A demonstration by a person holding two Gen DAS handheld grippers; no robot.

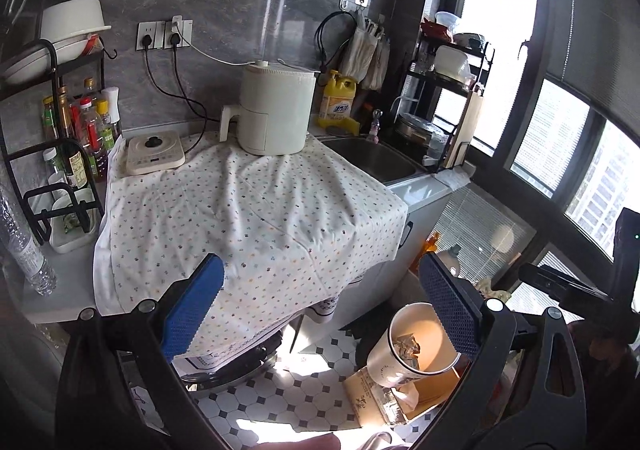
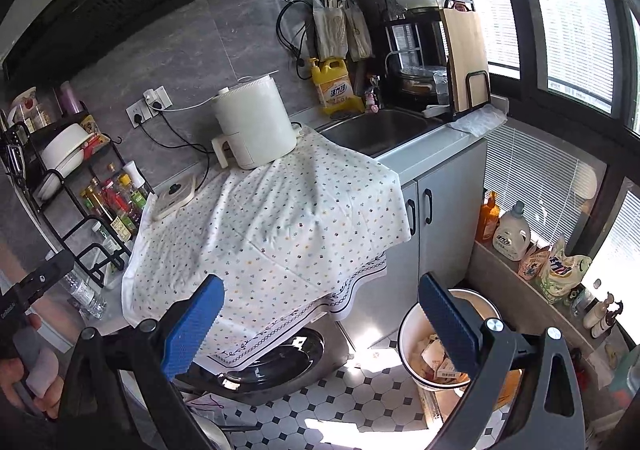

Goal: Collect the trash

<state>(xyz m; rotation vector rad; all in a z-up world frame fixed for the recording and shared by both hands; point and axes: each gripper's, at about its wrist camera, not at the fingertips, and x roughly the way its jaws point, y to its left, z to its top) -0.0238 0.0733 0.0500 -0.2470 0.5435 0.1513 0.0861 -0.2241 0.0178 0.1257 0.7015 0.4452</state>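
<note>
Left gripper (image 1: 320, 306): jaws spread wide, nothing between the blue pads.
Right gripper (image 2: 320, 310): likewise wide apart and empty.
Trash bin (image 2: 408, 334): one white bin on the tiled floor at 4 o'clock, scraps of paper (image 2: 440, 364) inside.
Open room: checkered floor (image 2: 360, 402) between bin and washer door (image 2: 280, 362).
Cloth (image 2: 280, 226): one dotted sheet overhanging the counter edge at 12 o'clock.
Air fryer (image 2: 252, 121): one, far on the cloth.
Sink (image 2: 380, 129): one, at 1 o'clock.
</note>
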